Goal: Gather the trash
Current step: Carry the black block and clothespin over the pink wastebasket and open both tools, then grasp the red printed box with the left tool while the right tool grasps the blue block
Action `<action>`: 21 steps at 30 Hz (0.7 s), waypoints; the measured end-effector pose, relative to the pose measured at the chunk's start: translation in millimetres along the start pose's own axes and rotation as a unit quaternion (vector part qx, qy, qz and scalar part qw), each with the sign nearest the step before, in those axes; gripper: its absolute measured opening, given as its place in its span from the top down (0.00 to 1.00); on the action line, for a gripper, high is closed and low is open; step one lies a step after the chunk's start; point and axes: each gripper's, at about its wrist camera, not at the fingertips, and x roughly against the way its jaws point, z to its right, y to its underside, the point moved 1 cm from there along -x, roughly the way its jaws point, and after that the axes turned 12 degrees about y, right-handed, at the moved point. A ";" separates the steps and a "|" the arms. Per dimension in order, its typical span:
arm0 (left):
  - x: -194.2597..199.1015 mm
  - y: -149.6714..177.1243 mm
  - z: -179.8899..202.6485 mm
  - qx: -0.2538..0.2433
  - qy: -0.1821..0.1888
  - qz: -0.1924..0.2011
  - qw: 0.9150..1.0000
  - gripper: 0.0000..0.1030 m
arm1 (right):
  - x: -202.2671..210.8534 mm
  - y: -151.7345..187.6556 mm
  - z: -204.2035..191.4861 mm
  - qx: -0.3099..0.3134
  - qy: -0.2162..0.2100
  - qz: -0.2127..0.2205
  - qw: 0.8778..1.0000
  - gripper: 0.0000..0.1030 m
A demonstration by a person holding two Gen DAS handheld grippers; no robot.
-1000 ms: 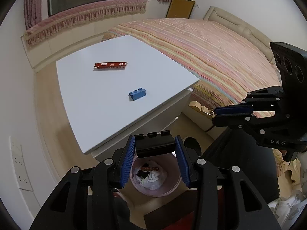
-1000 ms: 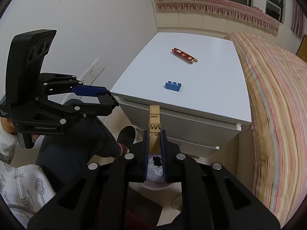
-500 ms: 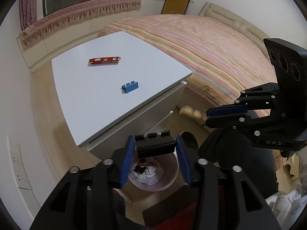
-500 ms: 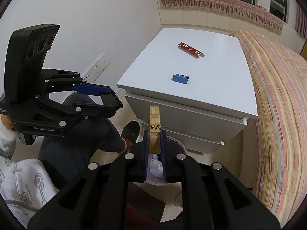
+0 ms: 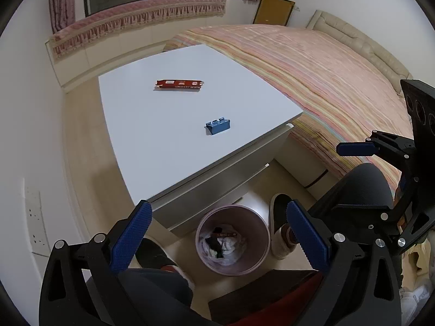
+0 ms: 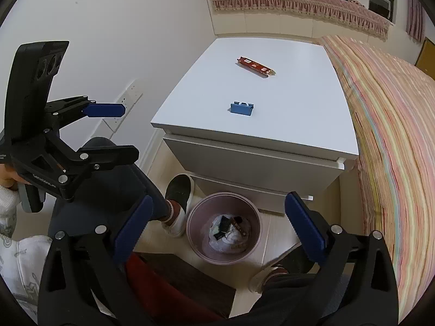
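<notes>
Bedroom floor, pink bin (image 5: 232, 240) below me | my left gripper (image 5: 217, 235) and right gripper (image 6: 221, 229) jaws just opened, empty | drop done | next: blue clip (image 5: 217, 126), then red wrapper (image 5: 179, 84), beyond bin on desk (image 5: 141, 125).

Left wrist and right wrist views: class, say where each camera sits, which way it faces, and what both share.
Left wrist: on the left gripper, facing down at the pink round bin; shows the open right gripper, knee, shoe.
Right wrist: on the right gripper, facing down likewise; shows the open left gripper, legs, shoes.
Shared: bin, white cabinet, red wrapper, blue block.
</notes>
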 end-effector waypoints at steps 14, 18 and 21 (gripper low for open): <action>-8.2 -27.1 -26.2 0.002 -0.005 0.008 1.000 0.07 | -20.6 -22.1 5.4 -0.018 0.008 -0.010 1.000 0.06; -15.7 -43.7 -38.1 -0.008 -0.007 0.004 1.000 0.07 | -31.5 -35.2 4.6 -0.023 0.022 -0.014 0.999 0.06; -24.6 -58.7 -48.5 -0.024 -0.009 -0.003 1.000 0.07 | -40.7 -46.8 4.1 -0.028 0.030 -0.016 0.999 0.06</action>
